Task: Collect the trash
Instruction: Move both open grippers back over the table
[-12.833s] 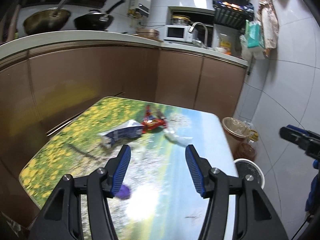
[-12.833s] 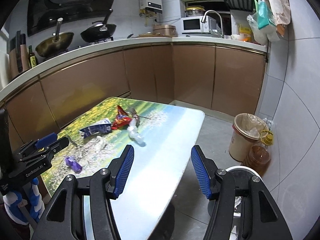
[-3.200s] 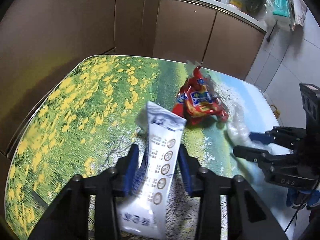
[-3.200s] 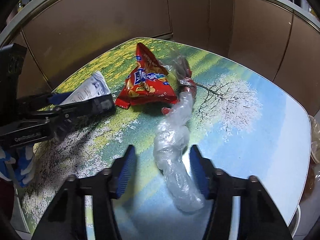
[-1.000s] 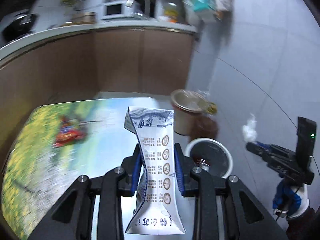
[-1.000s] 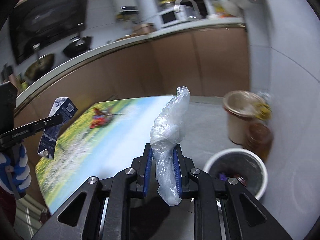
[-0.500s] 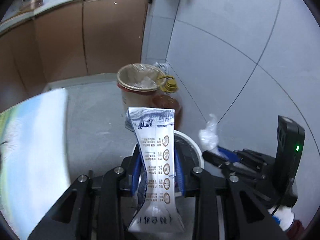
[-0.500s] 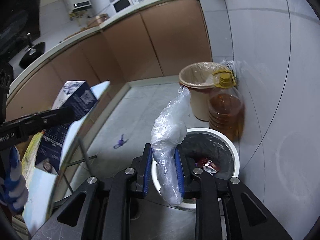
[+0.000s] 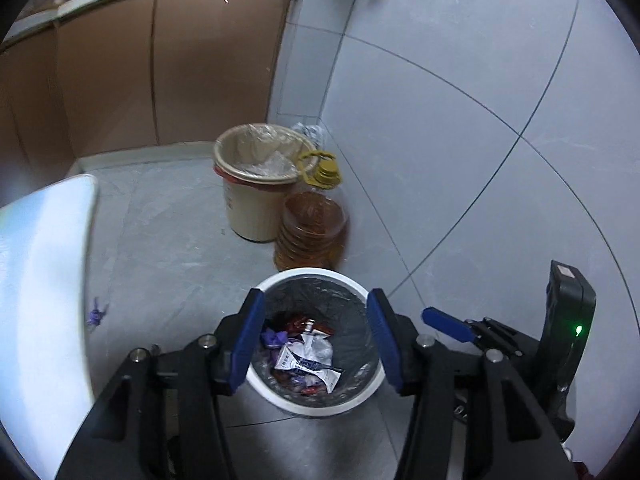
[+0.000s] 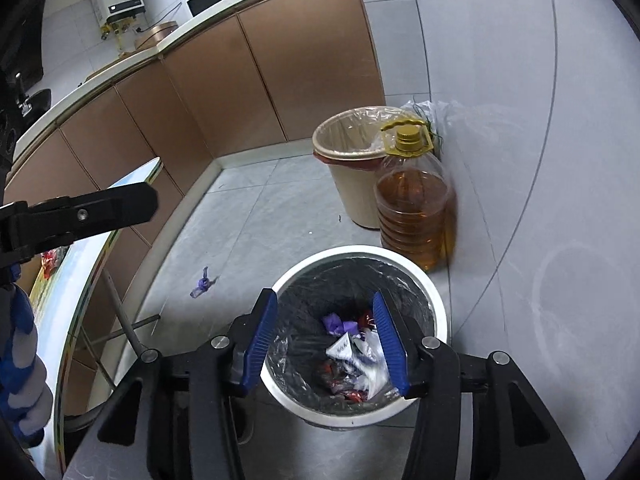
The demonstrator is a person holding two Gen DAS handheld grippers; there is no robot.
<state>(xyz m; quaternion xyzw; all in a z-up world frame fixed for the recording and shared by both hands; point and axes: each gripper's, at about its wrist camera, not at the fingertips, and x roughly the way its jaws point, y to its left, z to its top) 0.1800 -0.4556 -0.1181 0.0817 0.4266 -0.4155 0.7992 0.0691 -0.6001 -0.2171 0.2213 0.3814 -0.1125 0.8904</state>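
Both grippers hang over the white trash bin (image 9: pixel 316 406) that stands on the grey tiled floor (image 9: pixel 168 216), close to the wall. The left gripper (image 9: pixel 316 342) has its blue-padded fingers (image 9: pixel 249 340) spread wide with nothing between them, and through the gap the bin's black liner and its contents show: a white-and-blue carton (image 9: pixel 306 364) lying crumpled on top, a purple wrapper (image 9: pixel 273 338) to its left and red wrappers (image 9: pixel 298 324) behind it. The right gripper (image 10: pixel 332 344) is likewise wide apart and empty, its fingers (image 10: pixel 262 342) framing the same bin (image 10: pixel 438 320) from a slightly different side; there the carton (image 10: pixel 344 350) lies in the bin with clear crumpled plastic (image 10: pixel 376 372) next to it (the two overlap, so their edges are hard to separate). In the left wrist view the right gripper appears at the lower right, one blue tip (image 9: pixel 448 324) pointing toward the bin's rim. Just behind the bin stands a large oil bottle (image 10: pixel 416 204) with a yellow cap, touching or nearly touching a beige bin (image 10: pixel 356 176) lined with clear plastic. A small purple scrap (image 10: pixel 201 278) lies on the floor to the left, between the bin and the table edge (image 10: pixel 100 256). Brown cabinets (image 10: pixel 256 76) run along the back.
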